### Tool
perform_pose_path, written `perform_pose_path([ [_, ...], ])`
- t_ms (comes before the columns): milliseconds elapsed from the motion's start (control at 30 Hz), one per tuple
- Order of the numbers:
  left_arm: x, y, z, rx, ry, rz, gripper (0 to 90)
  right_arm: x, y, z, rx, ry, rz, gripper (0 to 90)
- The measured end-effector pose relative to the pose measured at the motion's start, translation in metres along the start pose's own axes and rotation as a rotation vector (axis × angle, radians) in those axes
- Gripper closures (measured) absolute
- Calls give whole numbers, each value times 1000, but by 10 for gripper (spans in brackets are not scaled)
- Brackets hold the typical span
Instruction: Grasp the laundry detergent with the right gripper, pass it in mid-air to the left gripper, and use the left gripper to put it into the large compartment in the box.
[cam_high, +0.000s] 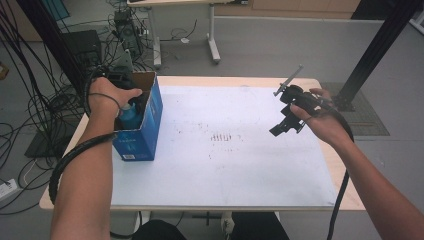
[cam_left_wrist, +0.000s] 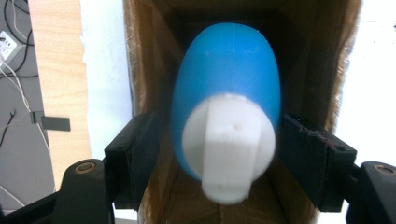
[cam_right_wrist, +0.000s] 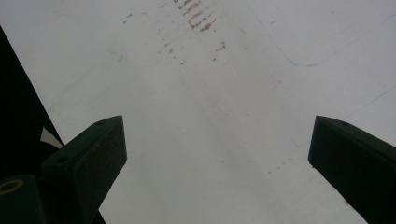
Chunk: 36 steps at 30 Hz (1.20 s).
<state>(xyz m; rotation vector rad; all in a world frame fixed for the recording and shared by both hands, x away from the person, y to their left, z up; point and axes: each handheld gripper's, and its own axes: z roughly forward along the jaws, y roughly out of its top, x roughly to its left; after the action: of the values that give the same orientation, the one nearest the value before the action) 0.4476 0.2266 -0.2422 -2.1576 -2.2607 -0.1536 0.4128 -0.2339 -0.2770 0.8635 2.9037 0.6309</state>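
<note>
We see the left claw (cam_left_wrist: 217, 154) spread around the blue bottle (cam_left_wrist: 229, 79), pads apart from it; the box (cam_high: 150, 117) hides the bottle's base. Our right claw (cam_right_wrist: 217, 154) gapes over the scuffed white desk (cam_high: 225, 165); cables litter the floor (cam_high: 280, 45)

Inside the open blue carton (cam_high: 145, 125) at the counter's (cam_high: 240, 165) left edge, room is tight: the left claw (cam_left_wrist: 224, 154) straddles a blue bottle (cam_left_wrist: 229, 84) with a white cap (cam_left_wrist: 229, 144), its jaws parted, a thin gap showing on each side of the bottle. Brown cardboard walls (cam_left_wrist: 149, 70) close in just outside both jaws, leaving little sideways play; the carton's open top is the way out. Across the counter, well apart from the carton, the right claw (cam_right_wrist: 217, 154) hangs with jaws wide over bare white surface, with open room below it and ahead of it.
</note>
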Motion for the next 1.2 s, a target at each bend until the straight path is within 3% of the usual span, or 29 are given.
perform_pose_path([
  [300, 0, -8, -30, -48, -9, 17, 263, -1, 1, -2, 1, -3, 9, 44],
  [433, -8, -11, -43, -80, -22, 37, 234, -1, 2, -3, 9, -3, 4, 44],
  [600, -27, -13, -52, -107, -44, 90, 205, -3, 2, -7, -3, -3, 18, 44],
  [933, -68, -17, -60, -134, -48, 205, 159, -12, 3, -14, -3, -18, 26, 44],
  [1200, -93, -20, -59, -138, -63, 274, 105, -22, 8, -15, 36, -40, 26, 45],
])
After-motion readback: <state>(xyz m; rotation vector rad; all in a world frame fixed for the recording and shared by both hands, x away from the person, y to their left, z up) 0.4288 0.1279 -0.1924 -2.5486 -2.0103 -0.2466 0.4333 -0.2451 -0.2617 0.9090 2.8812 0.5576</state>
